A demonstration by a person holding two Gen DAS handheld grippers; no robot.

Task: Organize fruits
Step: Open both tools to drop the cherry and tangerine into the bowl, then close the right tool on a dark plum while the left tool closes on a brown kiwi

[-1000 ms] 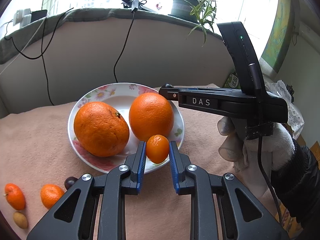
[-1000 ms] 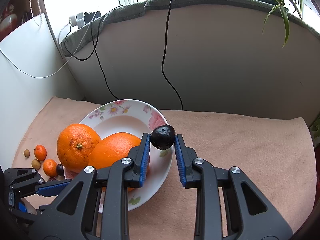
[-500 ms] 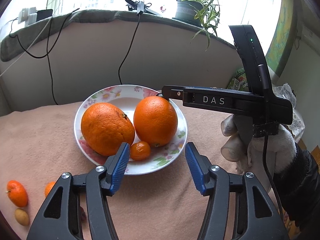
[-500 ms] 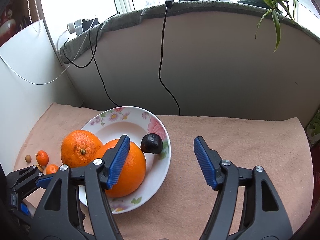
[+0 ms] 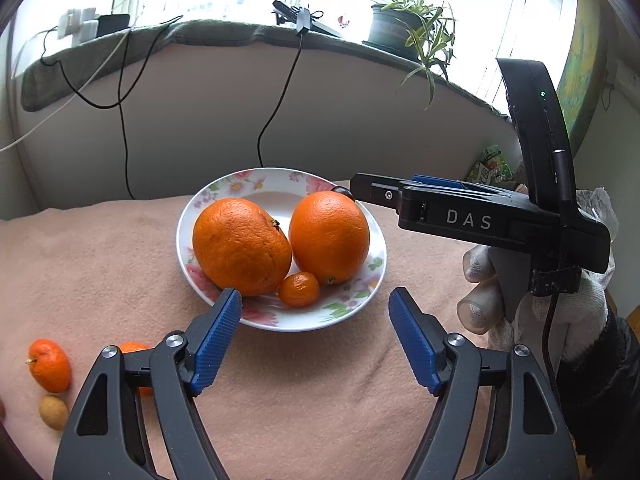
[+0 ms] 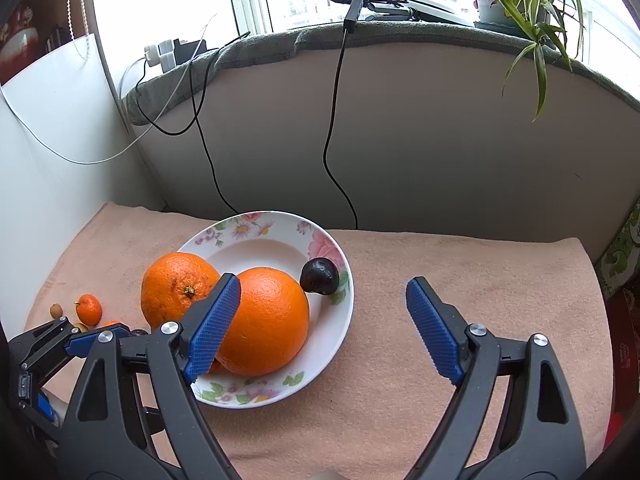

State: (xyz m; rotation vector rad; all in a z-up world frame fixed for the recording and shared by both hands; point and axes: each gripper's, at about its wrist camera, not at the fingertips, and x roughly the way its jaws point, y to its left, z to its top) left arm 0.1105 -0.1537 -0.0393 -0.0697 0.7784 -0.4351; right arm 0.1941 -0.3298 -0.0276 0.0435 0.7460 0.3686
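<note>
Since the fruits left to sort lie on the pink cloth [image 5: 120, 240] off to the left, that is the way the next reach should go. A little mandarin [image 5: 49, 365] lies there, with a small tan fruit [image 5: 53, 412] just below it and another mandarin [image 5: 134, 350] half hidden behind the left gripper [image 5: 316, 336]. They look round, with no clear long side. I think the left hand is nearer to them, because they sit right beside its left finger.

On the flowered plate [image 5: 280, 322] are two big oranges, one on the left [image 5: 240, 246] and one on the right [image 5: 330, 236], side by side. A tiny kumquat [image 5: 299, 289] rests in front, touching both. A dark plum [image 6: 319, 276] sits by the far rim, beside the right orange.

A second ago each gripper pinched one small fruit. Now the kumquat and the plum lie loose on the plate. Both sets of jaws have just been opening and stand wide, with nothing between them. The right gripper [image 6: 324, 328] hangs over the near edge of the plate, held by a gloved hand [image 5: 520, 300].
</note>
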